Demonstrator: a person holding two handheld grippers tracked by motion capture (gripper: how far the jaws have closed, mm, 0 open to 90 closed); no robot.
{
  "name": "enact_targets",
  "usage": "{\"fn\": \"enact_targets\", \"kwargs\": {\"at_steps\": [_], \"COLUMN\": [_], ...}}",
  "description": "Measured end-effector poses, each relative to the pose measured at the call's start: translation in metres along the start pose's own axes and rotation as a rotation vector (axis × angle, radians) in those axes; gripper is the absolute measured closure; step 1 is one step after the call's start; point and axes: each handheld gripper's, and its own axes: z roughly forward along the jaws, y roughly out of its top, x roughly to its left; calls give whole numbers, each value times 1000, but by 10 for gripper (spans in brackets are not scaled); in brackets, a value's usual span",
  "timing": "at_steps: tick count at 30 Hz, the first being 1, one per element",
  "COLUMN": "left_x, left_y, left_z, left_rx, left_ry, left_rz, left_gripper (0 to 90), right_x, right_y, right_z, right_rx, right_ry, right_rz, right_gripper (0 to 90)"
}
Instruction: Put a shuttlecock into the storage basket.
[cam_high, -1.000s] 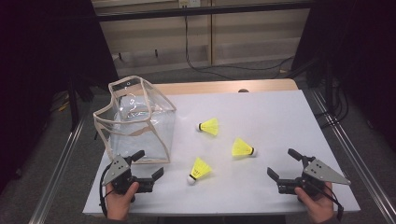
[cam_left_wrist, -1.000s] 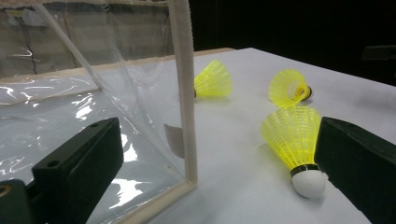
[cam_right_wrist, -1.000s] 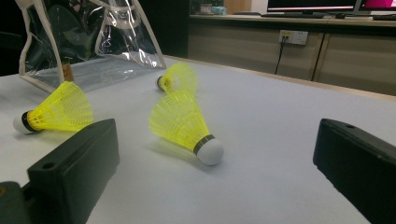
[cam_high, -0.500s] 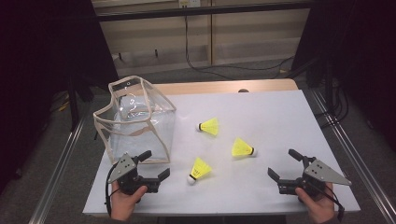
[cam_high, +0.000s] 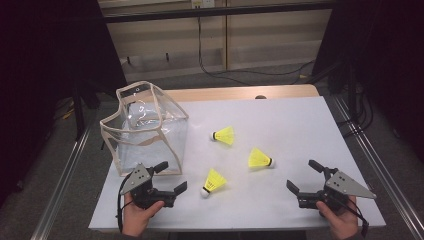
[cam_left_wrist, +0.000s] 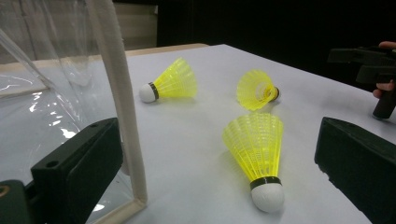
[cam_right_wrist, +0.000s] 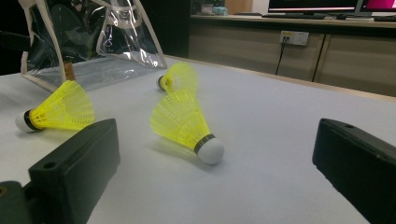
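A: On the white worktop (cam_high: 300, 130), near its front edge, lies the nearest shuttlecock (cam_high: 214, 181), on its side, the white cork toward the person and the yellow skirt pointing away. It is just beside the left gripper (cam_high: 169, 180), to its right.

B: Is the gripper touching it?

A: No. In the left gripper view the shuttlecock (cam_left_wrist: 259, 154) sits between the two black fingers (cam_left_wrist: 79, 172) but apart from both. They are spread wide and hold nothing.

B: And the right gripper (cam_high: 306, 178)?

A: Its fingers are also wide apart and empty. A second shuttlecock (cam_high: 260, 158) lies in front of it, and a third one (cam_high: 223, 135) farther back, near the middle of the worktop.

B: So which step is this?

A: I judge it is the approach to the first pick; no shuttlecock is in the clear plastic bag (cam_high: 145, 132) as far as I can see. The bag stands open at the left, just behind the left gripper.

B: What does the next move need?

A: Probably to go forward and lower, to close gently on the skirt or the cork, then lift it over the bag's rim.
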Motion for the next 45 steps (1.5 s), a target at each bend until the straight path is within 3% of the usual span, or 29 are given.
{"fn": "enact_targets", "kwargs": {"at_steps": [16,45], "left_x": [-9,-22], "left_y": [2,3], "left_z": [11,29], "left_rx": [67,262], "left_ry": [17,-64], "left_rz": [5,24], "left_gripper": [23,150], "right_x": [0,0], "right_y": [0,0], "right_z": [0,-1], "right_rx": [-2,0], "right_ry": [3,-1], "right_rz": [2,-1], "right_gripper": [7,7]}}
